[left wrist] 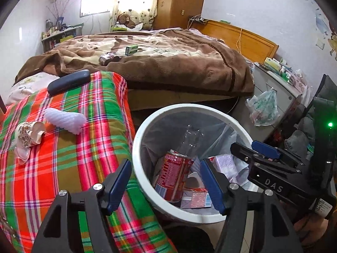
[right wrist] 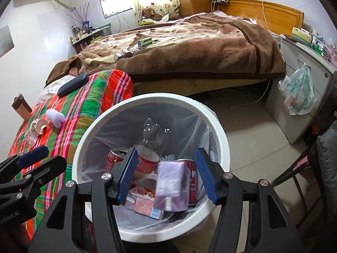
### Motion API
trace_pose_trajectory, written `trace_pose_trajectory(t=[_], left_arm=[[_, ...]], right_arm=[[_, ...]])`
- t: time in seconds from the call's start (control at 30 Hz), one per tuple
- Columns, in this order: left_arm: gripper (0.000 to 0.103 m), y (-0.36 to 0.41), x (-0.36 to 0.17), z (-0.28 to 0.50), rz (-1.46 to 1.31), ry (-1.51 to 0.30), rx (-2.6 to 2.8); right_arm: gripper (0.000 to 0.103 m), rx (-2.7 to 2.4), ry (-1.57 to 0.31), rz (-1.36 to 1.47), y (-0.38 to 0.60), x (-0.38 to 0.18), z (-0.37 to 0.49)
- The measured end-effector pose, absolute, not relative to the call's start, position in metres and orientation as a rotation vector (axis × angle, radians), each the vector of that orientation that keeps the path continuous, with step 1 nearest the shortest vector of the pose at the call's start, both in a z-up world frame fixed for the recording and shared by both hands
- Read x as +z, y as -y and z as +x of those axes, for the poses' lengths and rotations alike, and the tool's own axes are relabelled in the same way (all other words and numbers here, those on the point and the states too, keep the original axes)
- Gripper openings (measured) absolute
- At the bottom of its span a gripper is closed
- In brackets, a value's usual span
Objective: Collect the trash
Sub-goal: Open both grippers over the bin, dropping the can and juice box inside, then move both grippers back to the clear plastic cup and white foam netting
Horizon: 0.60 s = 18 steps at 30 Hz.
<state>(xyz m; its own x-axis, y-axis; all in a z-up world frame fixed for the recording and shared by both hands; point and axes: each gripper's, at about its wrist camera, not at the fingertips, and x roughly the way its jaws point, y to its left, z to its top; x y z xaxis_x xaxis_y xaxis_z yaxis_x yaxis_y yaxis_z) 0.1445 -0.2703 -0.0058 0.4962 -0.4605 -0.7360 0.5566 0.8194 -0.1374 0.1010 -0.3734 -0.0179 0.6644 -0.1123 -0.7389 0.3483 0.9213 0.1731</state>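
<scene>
Bin (right wrist: 219, 139), white, liner inside, stands on floor beside plaid quilt (left wrist: 69, 164). Inside bin: red can (left wrist: 173, 175), clear bottle (right wrist: 152, 132), pink carton (right wrist: 145, 205), purple carton (right wrist: 172, 184) blurred, between right gripper (right wrist: 166, 176) fingers but untouched. Right gripper released, above bin. Left gripper (left wrist: 166, 186) released, empty, over bin rim at quilt edge. On quilt: crushed cup (left wrist: 29, 136), white wrapper (left wrist: 65, 120), dark case (left wrist: 68, 81). Brown blanket (left wrist: 168, 67) on bed behind.
</scene>
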Motion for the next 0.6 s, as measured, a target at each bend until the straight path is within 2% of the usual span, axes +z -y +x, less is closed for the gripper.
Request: trace_pose_trajectory(t=[0.6], left_arm=[[0.067,0.225,0.012,0.133,0.084,-0.812,-0.546]], right_arm=[[0.059,-0.223,-0.753,0.318,0.350,-0.004,0.099]])
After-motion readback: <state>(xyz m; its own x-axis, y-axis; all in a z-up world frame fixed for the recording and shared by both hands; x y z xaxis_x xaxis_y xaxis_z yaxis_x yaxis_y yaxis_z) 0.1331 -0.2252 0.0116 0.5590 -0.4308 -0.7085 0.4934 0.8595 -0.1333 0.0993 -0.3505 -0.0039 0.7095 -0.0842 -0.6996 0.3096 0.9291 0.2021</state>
